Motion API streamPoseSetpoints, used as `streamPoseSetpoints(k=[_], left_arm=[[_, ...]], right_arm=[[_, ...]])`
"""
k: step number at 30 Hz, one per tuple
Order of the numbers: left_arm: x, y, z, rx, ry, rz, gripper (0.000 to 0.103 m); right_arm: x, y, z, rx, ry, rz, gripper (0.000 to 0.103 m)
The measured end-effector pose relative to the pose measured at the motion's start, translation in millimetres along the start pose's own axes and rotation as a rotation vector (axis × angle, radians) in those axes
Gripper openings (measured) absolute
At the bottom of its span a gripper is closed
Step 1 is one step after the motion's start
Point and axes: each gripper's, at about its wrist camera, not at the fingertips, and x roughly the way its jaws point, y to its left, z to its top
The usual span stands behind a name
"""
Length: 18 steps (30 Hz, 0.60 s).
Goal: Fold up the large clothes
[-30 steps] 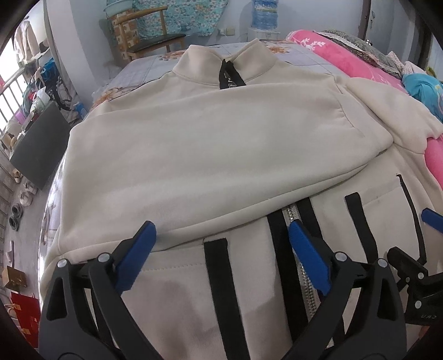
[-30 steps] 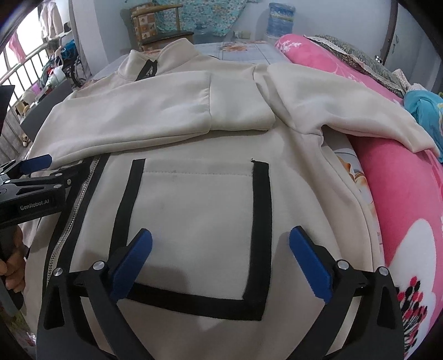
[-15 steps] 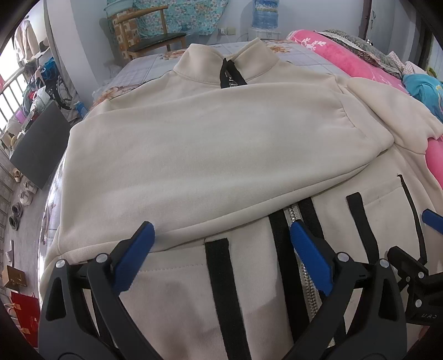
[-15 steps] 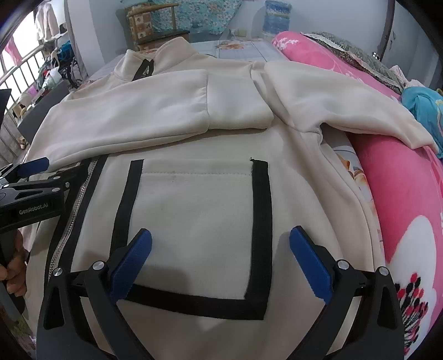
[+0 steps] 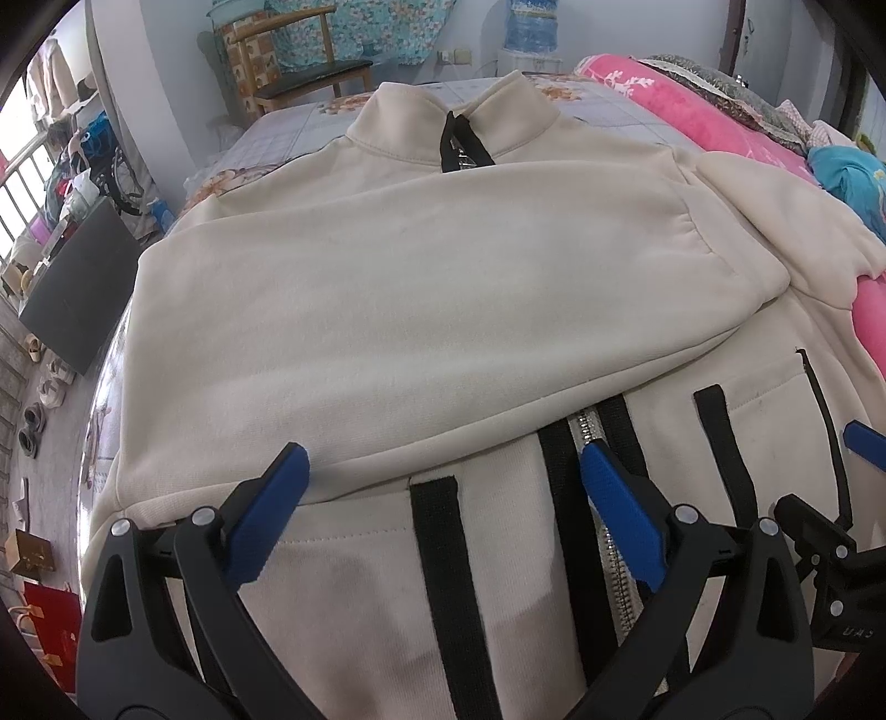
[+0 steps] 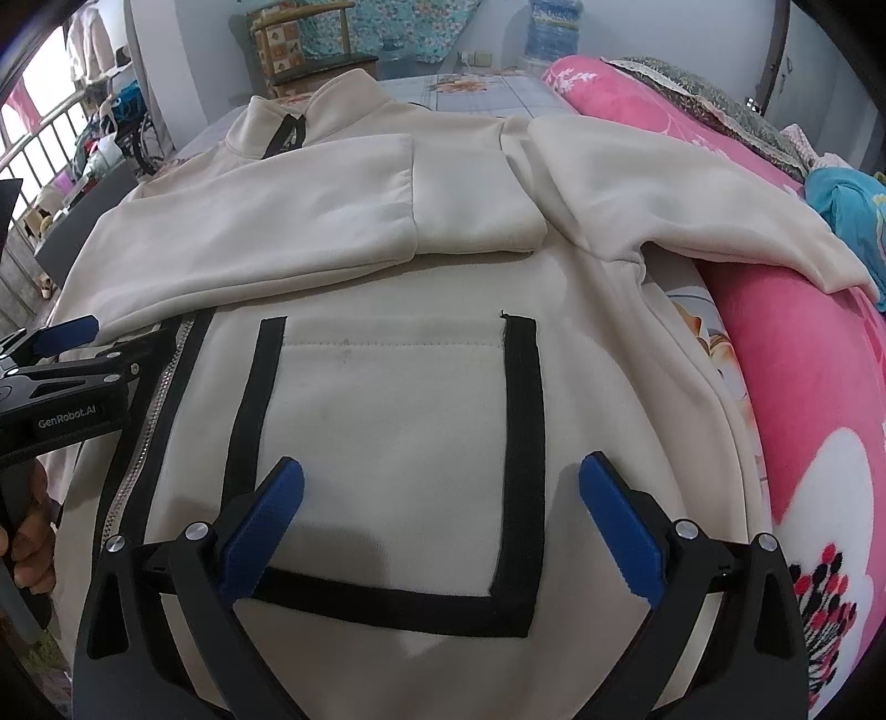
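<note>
Cream fleece covers most of both views: a jacket (image 5: 443, 288) lies front-up on the bed (image 5: 288, 122), collar (image 5: 448, 127) at the far end, hem toward the cameras. One sleeve (image 6: 266, 221) is folded across the chest, its cuff (image 6: 470, 199) reaching past the middle. The other sleeve (image 6: 692, 199) stretches out sideways onto a pink quilt (image 6: 803, 387) that runs along the bed's right side. Below the folded sleeve, a black-trimmed pocket (image 6: 398, 443) sits on the right front panel, and a metal zip (image 5: 609, 531) edged in black runs down the centre.

The left gripper (image 5: 443, 515) hovers above the lower front, just left of the zip, jaws spread wide with nothing between them. The right gripper (image 6: 443, 520) hangs over the pocket, jaws equally wide and empty. The two tools are side by side, near each other.

Beyond the bed stand a wooden chair (image 5: 299, 66) and a water bottle (image 6: 551, 27).
</note>
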Motion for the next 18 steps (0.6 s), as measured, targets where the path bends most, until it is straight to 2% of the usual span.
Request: streamPoseSetpoints(k=[18], left_arm=[[1.1,1.0,-1.3,-0.004,0.0,0.004,0.095]], right_arm=[[0.2,-0.3,3.7,-0.068,0.063,0.024,0.097]])
